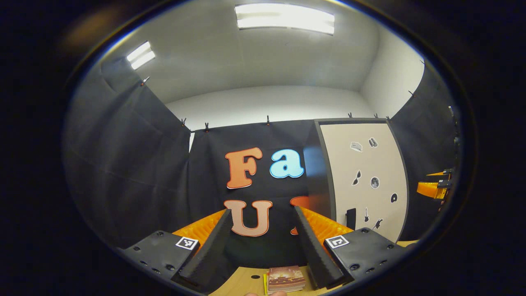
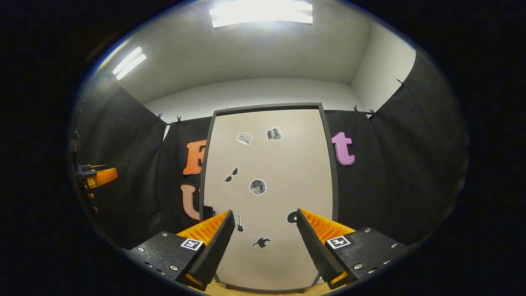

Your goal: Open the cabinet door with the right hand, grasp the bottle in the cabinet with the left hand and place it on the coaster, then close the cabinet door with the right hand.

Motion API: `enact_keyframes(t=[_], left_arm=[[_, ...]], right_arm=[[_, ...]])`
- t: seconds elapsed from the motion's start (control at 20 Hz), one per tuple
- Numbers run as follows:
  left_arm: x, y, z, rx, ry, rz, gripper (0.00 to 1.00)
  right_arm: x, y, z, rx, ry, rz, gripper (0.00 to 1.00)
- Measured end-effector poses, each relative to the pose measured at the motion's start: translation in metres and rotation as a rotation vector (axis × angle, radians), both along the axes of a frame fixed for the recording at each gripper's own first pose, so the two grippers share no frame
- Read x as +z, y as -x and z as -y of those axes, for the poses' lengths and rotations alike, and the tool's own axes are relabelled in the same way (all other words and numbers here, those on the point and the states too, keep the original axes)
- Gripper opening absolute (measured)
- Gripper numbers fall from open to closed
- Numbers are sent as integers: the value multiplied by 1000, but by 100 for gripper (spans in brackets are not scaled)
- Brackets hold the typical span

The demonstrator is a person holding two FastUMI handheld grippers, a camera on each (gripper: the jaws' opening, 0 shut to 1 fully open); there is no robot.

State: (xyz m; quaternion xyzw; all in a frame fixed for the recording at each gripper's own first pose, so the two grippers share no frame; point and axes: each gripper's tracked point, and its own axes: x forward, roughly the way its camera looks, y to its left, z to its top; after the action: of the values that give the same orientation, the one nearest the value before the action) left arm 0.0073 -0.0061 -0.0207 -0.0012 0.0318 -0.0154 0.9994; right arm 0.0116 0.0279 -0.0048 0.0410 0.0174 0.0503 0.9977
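Left gripper: jaws spread, nothing between them, held over the worktop. Coaster lies on the worktop just below its fingers. Right gripper: jaws spread, empty, facing the cabinet door, which is closed, with 7 stickers. Bottle location: cannot tell.

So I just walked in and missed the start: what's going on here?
A person holds a tool in each hand, facing a cabinet whose door is shut. The right tool is open and aimed at the door; the left tool is open over the table, above a coaster. Nothing is gripped.
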Motion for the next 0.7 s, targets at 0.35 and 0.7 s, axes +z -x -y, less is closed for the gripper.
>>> enact_keyframes(t=[0.35, 0.7], left_arm=[[-20, 6, 0, 4, -27, -61, 94], [-44, 14, -27, 40, -42, -85, 96]], right_arm=[[-21, -3, -39, 84, -14, -66, 93], [-67, -23, -88, 187, -36, -187, 93]])
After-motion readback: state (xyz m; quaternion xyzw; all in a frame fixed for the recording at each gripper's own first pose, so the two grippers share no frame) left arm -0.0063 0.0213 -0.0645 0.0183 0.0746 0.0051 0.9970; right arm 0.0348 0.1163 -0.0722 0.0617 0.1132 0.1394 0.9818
